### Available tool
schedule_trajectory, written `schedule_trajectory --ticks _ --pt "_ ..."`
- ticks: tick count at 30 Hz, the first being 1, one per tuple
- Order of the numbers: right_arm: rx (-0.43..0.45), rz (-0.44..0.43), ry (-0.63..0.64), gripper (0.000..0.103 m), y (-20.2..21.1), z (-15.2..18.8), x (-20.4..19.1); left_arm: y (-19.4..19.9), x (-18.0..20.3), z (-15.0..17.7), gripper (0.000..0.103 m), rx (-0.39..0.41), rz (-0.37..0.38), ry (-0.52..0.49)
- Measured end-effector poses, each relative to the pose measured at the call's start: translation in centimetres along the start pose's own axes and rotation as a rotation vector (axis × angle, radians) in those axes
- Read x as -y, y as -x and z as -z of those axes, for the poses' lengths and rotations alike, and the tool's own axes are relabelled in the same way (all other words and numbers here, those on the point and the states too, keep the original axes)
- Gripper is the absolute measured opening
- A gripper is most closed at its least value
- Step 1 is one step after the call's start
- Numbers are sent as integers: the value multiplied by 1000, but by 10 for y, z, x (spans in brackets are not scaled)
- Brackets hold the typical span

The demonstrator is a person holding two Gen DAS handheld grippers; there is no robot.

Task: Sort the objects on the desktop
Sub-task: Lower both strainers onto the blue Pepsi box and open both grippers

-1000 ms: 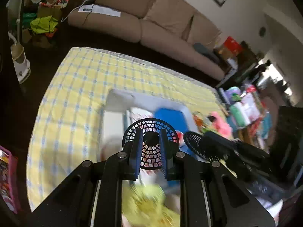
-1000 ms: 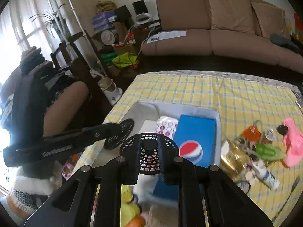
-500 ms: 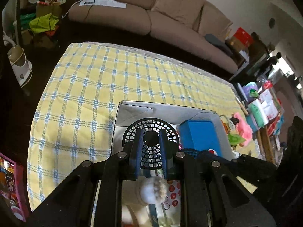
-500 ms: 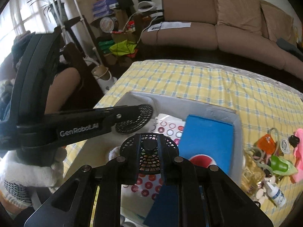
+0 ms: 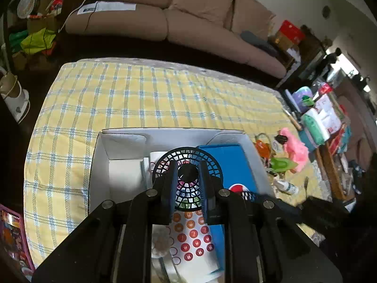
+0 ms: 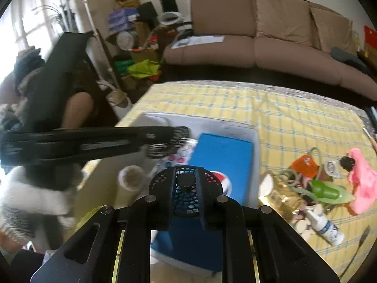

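A long tan fabric sofa (image 5: 188, 16) with soft cushions lies far ahead of both tools. Nearer, a yellow cotton tablecloth with a blue woven check (image 5: 141, 99) covers the table. On it, directly under both tools, sits an open white cardboard box (image 5: 101, 165) with smooth matt walls. Inside, a flat blue rectangular carton with a red, white and blue round logo (image 6: 223, 158) lies just ahead of the right gripper (image 6: 186, 188), and a white sheet printed with red circles (image 5: 193, 238) lies beneath the left gripper (image 5: 187, 184). A pale cylindrical roll (image 6: 130, 176) stands left of the right gripper.

Each gripper is black plastic with a round lattice disc at its tip; each pair of fingers stands close together with a narrow gap, pinching nothing.

Compared with 0.5 s ago, the left gripper has moved further over the box, so the back wall now shows whole, and in the right view it appears blurred and lower across the box.

To the right of the box, loose clutter lies on the cloth: a fluffy pink plush toy (image 6: 362, 179), a glossy green plastic piece (image 6: 327, 191), an orange tag (image 6: 305, 164) and a small white bottle (image 6: 326, 226). A person's bare arm (image 6: 77, 108) shows at far left.
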State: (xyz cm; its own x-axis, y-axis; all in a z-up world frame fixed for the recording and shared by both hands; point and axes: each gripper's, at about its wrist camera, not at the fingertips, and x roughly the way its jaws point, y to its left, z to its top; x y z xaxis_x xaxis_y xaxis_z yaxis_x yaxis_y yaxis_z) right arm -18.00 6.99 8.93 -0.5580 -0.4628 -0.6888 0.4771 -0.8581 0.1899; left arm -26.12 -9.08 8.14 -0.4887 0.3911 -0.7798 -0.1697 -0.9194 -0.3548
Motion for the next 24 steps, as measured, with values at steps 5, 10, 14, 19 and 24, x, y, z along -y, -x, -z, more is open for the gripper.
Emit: schedule_trajectory --ticks 5,10,14,19,24 --pt "-35 29 61 16 -16 -6 -21 -1 -16 -2 16 -2 -39 12" --pt "-5 63 -44 16 -7 -10 10 0 -19 -3 16 -5 -16 12" --pt "-24 59 -61 16 -5 -9 25 -1 3 -8 16 -18 19 -39" --pt "-50 16 -2 16 8 10 15 -22 42 -17 16 -81 31 -108" --pt "-89 0 28 19 4 23 14 -44 57 -13 17 -141 -8 -153"
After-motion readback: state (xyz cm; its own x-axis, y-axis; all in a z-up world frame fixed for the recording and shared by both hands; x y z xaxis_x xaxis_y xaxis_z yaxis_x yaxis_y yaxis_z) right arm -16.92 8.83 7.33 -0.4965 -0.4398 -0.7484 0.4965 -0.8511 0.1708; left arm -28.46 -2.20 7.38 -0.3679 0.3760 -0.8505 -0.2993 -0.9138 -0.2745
